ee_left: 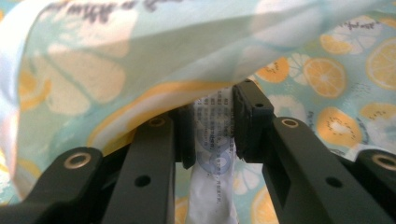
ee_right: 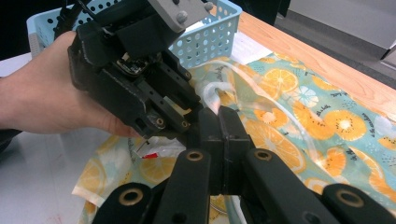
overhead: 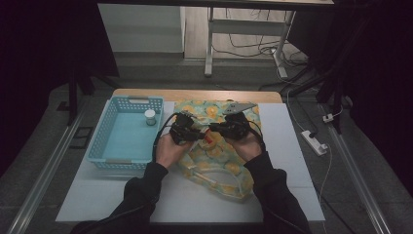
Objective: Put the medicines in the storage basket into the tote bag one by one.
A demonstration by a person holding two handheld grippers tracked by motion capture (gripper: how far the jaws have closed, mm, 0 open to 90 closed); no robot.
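Observation:
A teal bag (overhead: 219, 168) printed with orange slices lies across the middle of the white table top. My right gripper (overhead: 217, 128) (ee_right: 222, 122) is shut on the bag's upper layer and holds it up like a roof (ee_left: 140, 51). Under that raised layer, my left gripper (overhead: 200, 134) (ee_left: 214, 122) (ee_right: 186, 125) is shut on a white printed packet (ee_left: 211, 140). The packet's tail, white with a red mark (ee_right: 159, 147), hangs below the left gripper. The two grippers face each other, tips almost touching, above the bag (ee_right: 303, 116).
A light blue perforated basket (overhead: 97, 141) (ee_right: 210, 39) stands left of the bag with a small white jar (overhead: 150, 117) at its far end. The bag's clear plastic handle (ee_right: 233, 88) loops beside the jaws. The table's wooden far edge (overhead: 195, 95) lies behind.

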